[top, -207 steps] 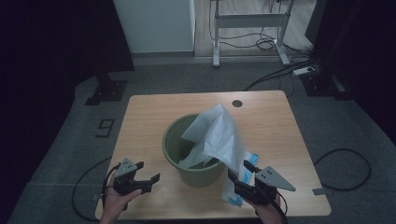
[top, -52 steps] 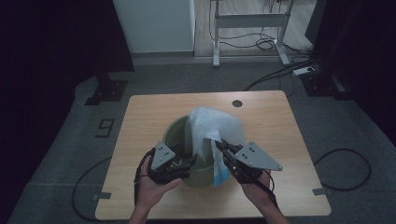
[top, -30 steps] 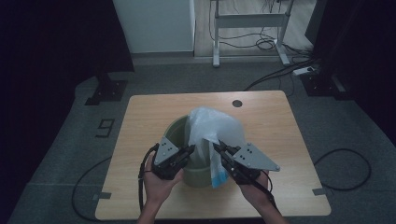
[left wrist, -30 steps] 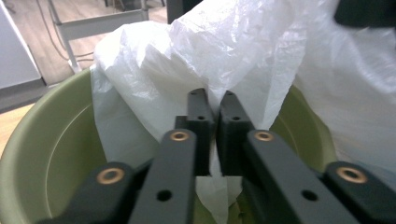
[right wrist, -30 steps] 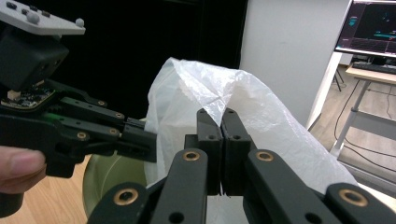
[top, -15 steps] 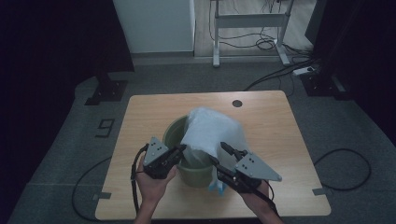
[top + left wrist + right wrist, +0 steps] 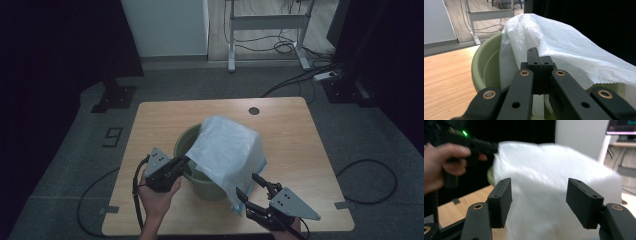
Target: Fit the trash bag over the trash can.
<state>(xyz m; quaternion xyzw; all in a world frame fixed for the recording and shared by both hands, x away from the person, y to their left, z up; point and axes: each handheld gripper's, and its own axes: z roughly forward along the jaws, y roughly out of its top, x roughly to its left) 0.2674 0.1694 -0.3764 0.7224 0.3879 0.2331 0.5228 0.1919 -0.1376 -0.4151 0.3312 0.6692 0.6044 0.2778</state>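
Draping over the round green plastic bucket (image 7: pixel 200 172) at frame centre on your wooden desk (image 7: pixel 290 135), the crinkly white plastic bag (image 7: pixel 225 150) hangs loose; your left gripper (image 7: pixel 172 167) clenches its edge; your right gripper (image 7: pixel 255 192), lower right, has just been opening, jaws released.

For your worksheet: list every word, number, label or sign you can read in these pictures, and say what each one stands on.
"9": a dark numeral on the grey floor, left of the table.
No print can be read on the white bag, the green bin or the grippers.
The lit screen at the top right of the right gripper view is too blurred to read.
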